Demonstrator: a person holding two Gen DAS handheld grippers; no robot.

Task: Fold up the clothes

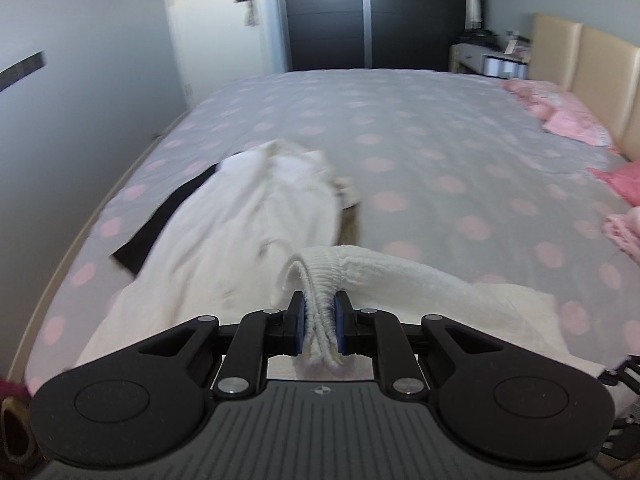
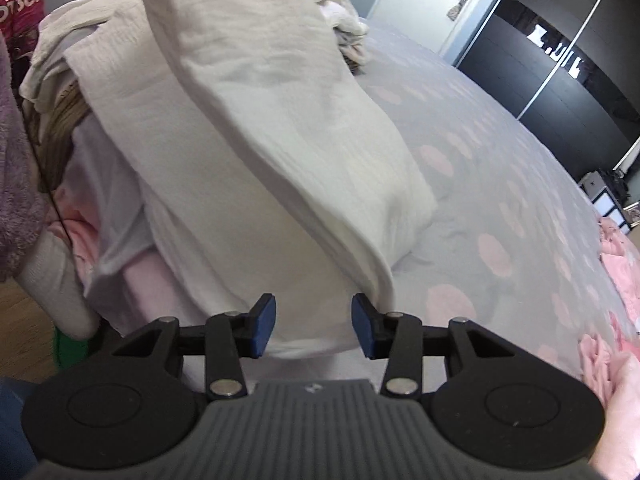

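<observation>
A white crinkled garment [image 1: 248,232] lies stretched over the spotted bed cover [image 1: 420,152]. Its ribbed elastic waistband [image 1: 324,280] is pinched between the blue pads of my left gripper [image 1: 321,320], which is shut on it. In the right wrist view the same white garment [image 2: 280,140] hangs and drapes down in front of me. My right gripper [image 2: 313,330] is open just below the cloth's lower fold, nothing between its pads [image 2: 264,328].
A black garment [image 1: 160,232] lies under the white one at the left. Pink pillows [image 1: 568,116] and a beige headboard [image 1: 592,64] sit at the right. A heap of other clothes [image 2: 76,92] is piled at the left. Dark wardrobe doors [image 1: 372,16] stand beyond the bed.
</observation>
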